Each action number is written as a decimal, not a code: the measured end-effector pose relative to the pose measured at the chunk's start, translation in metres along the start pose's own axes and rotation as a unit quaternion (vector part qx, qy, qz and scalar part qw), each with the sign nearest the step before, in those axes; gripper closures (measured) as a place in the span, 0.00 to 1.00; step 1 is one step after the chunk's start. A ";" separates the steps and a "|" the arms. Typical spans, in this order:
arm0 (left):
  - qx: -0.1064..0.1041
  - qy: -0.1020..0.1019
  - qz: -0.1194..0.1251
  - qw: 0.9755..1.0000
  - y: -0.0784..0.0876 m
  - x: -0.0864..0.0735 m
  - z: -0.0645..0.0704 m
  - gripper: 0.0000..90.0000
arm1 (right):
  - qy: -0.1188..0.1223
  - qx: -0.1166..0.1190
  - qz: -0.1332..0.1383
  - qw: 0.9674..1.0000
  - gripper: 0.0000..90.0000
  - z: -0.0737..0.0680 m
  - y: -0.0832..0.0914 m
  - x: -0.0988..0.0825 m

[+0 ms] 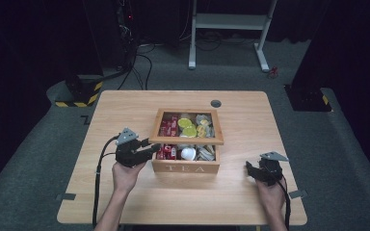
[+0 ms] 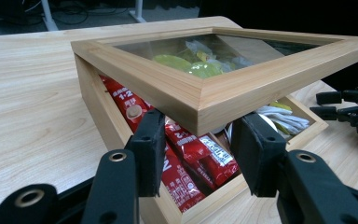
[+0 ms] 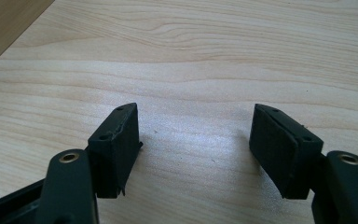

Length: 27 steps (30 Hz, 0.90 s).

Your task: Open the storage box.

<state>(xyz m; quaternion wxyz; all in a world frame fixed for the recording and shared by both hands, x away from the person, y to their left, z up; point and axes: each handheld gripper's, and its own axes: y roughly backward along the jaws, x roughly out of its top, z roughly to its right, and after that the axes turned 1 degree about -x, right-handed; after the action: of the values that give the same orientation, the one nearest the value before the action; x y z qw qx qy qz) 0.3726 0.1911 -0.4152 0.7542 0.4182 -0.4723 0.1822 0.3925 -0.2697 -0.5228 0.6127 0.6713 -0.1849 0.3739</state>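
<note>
Your left gripper (image 1: pixel 150 144) is clenched on the near left corner of the lid (image 2: pixel 205 88), a square pale-wood frame around a glass pane, raised at that corner and tilted over the tea box (image 1: pixel 185 166). The box, smooth wood lettered TEA toward you, sits mid-table (image 1: pixel 125 108) holding glossy red sachets (image 2: pixel 191 154). Far right, your right gripper (image 1: pixel 248 168) rests released on bare woodgrain, well apart from the box.

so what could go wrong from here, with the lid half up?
The left gripper pinches only the corner of the glass-paned lid; it could slip and drop shut. Lifting from one corner may tip or drag the tea box, since the right gripper sits open on the table, not bracing it.
</note>
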 end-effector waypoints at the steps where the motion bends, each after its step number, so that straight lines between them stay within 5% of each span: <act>1: 0.000 0.001 0.001 1.000 0.000 0.001 0.000 0.62 | 0.000 0.000 0.000 1.000 0.37 0.000 0.000 0.000; 27: 0.004 -0.003 0.007 1.000 0.000 0.025 -0.003 0.62 | 0.003 0.011 -0.002 1.000 0.35 -0.001 0.001 -0.001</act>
<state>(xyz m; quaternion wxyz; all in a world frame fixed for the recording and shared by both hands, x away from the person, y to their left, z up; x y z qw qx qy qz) 0.3868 0.1907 -0.3941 0.7500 0.4184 -0.4769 0.1874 0.3908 -0.2691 -0.5224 0.6064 0.6774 -0.1775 0.3766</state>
